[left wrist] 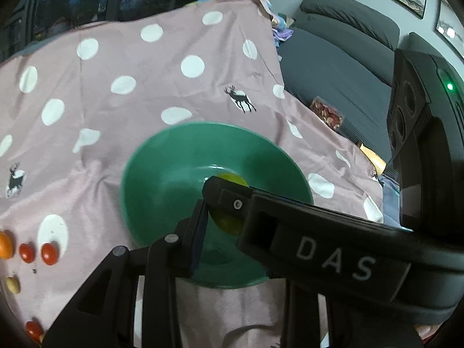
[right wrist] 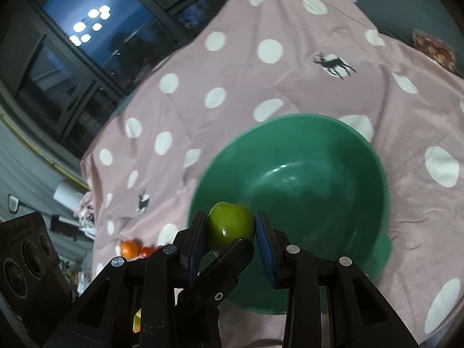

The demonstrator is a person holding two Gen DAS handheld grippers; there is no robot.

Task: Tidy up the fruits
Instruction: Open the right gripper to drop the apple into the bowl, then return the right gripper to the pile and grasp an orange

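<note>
While the right gripper (right wrist: pixel 231 233) clenches a green apple (right wrist: pixel 231 224) between its blue pads above the near rim of the green bowl (right wrist: pixel 304 185), the left gripper (left wrist: pixel 223 211) crosses beside it; whether its fingers are parted cannot be told. Cherry tomatoes (left wrist: pixel 49 253) and an orange (left wrist: pixel 5 245) lie on the polka-dot cloth (left wrist: pixel 116 58).

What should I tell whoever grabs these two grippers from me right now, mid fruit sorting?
Right gripper: shut on the green apple, held at the near rim of the green bowl.
Left gripper: its view is largely blocked by the other gripper; whether it is open or shut cannot be told.
Done: no fruit visible in the bowl so far.
Left: release the apple into the bowl, then probably collect the orange, the red tomatoes and the small yellowish fruit lying on the pink dotted cloth.
</note>
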